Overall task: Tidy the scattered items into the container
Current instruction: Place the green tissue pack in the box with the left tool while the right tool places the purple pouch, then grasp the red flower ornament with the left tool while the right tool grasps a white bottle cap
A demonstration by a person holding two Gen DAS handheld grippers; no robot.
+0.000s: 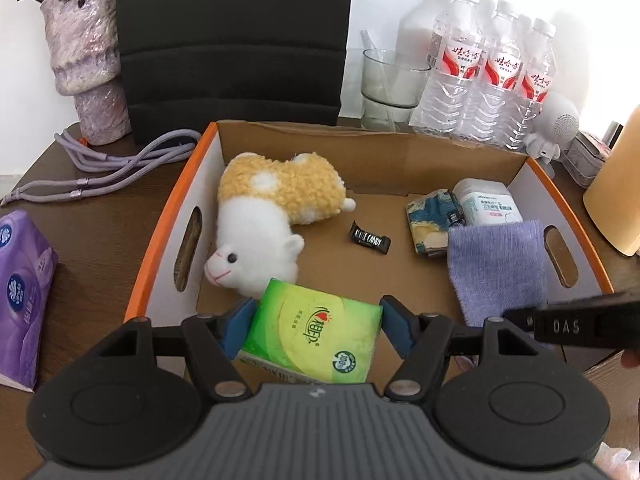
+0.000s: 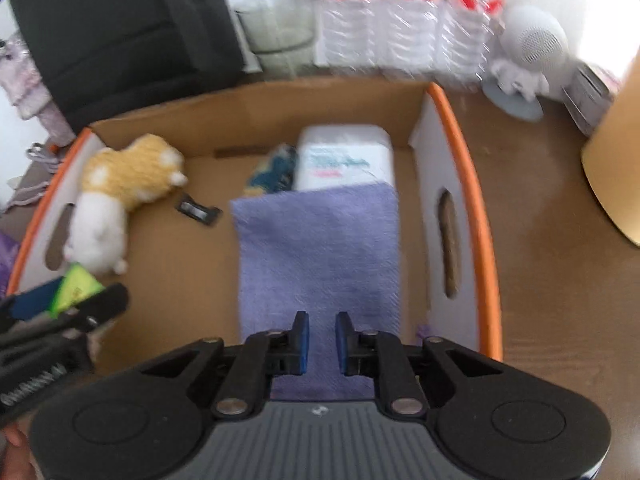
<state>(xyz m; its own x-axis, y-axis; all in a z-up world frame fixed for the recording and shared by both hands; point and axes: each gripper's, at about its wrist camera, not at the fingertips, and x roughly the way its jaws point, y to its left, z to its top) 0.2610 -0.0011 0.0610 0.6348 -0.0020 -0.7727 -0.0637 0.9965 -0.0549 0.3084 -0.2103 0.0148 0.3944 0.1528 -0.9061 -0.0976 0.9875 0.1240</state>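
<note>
Left wrist view first: the left claw (image 1: 316, 330) is pinching a green and yellow soft pack of pocket tissues (image 1: 312, 334) between its blue pads, and it's hanging just over the near edge of the orange-rimmed cardboard box (image 1: 160, 240). So I'd say we're at the drop-off step for this one. The next move looks simple: get a bit further in over the bare cardboard floor, then spread the claw and let it fall. There's free space between the white and yellow plush alpaca (image 1: 268, 220) and the folded purple towel (image 1: 496, 268), so aim there and not on the alpaca's head, which sits just beyond the pack. The pack looks squishy with a glossy wrapper, slightly tilted in the grip. Also in the box: a small black candy wrapper (image 1: 370, 239), a blue and yellow patterned packet (image 1: 430, 220) and a white wipes pack (image 1: 490, 202). A purple tissue pack (image 1: 24, 280) sits out on the brown wooden table (image 1: 100, 220), probably next in line.

Right wrist view is blurry. The right claw (image 2: 322, 342) is spread a little with nothing between the pads, hovering over the towel's near end inside the box. The green pack shows at the left edge.
</note>
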